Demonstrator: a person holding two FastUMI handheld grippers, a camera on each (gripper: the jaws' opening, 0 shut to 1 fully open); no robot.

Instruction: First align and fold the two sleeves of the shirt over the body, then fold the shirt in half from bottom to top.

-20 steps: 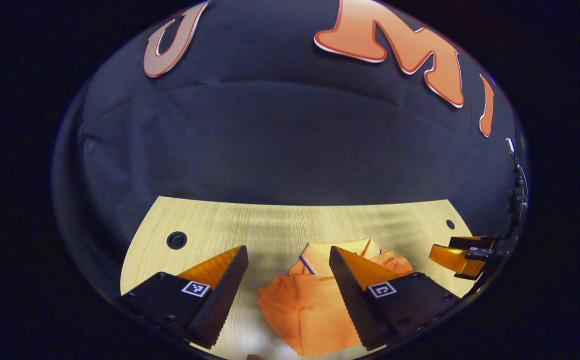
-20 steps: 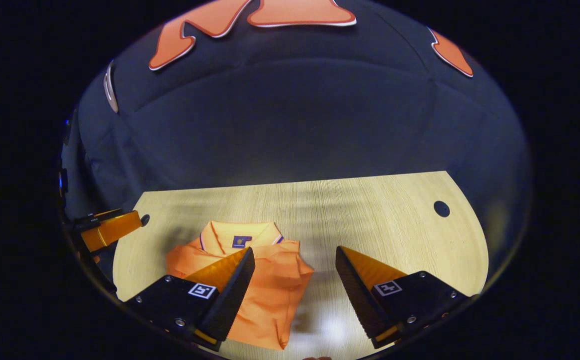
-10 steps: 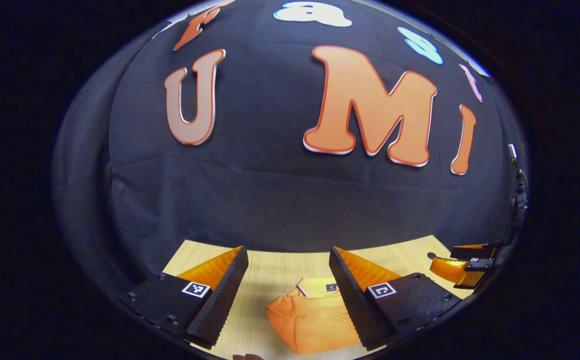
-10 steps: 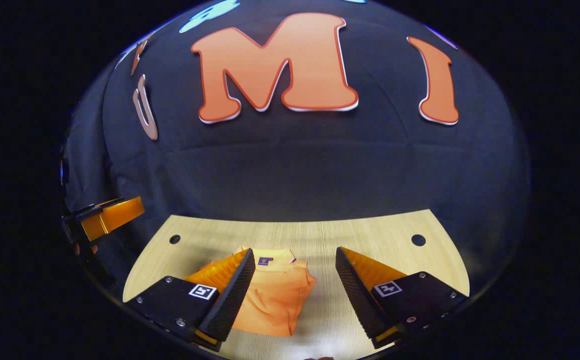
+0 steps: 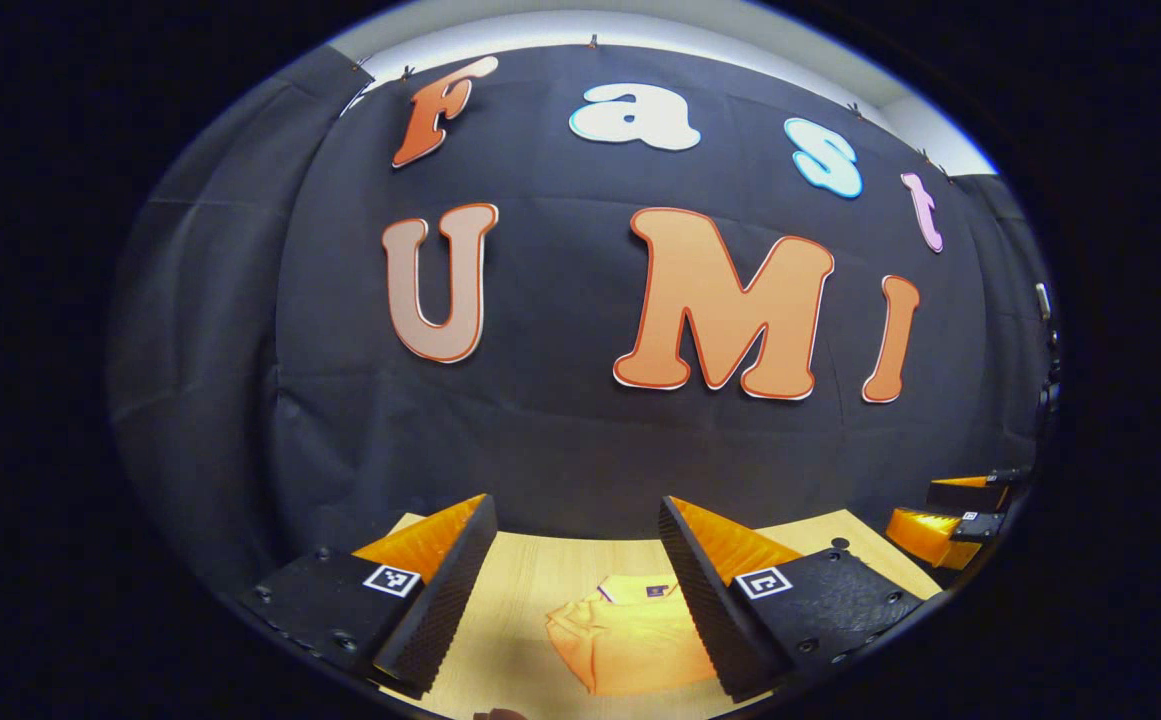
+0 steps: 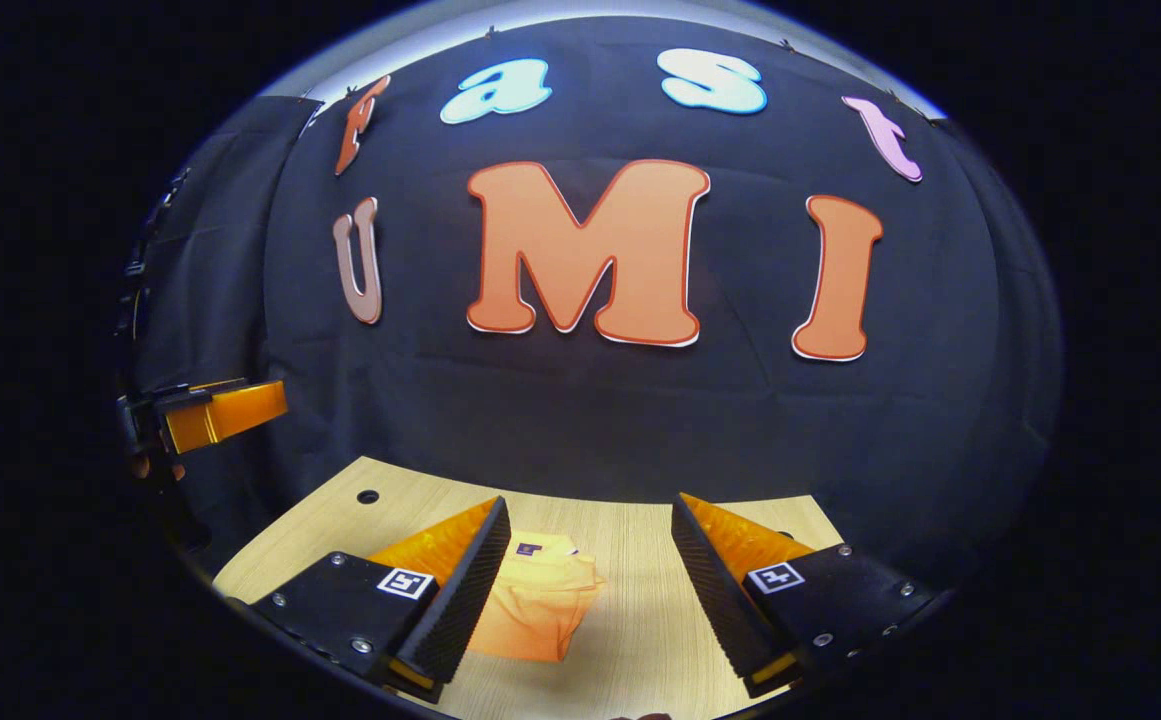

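In the left gripper view, your left tongs (image 5: 576,520) stand wide apart with nothing between them, and they have tipped upward over the last second: a second ago the worktop (image 5: 525,590) took up the lower half of this view, and now it shows as a thin strip beneath the booth wall. The shirt (image 5: 625,640) lies flat on that worktop as a compact folded bundle, collar side away from you, well below the tongs and touching neither finger. Your right tongs (image 5: 950,515) show at the far right edge; from here you cannot tell their gap.

In the right gripper view, your right tongs (image 6: 588,520) are also spread open and empty, and they too have risen and pulled back from the shirt (image 6: 540,605), which has shrunk to a small packet on the worktop (image 6: 640,600). Your left tongs (image 6: 215,412) hang at the left edge, clear of the wood.

Judged from this, both folds look done and you are withdrawing; the bundle seems neat enough to leave.
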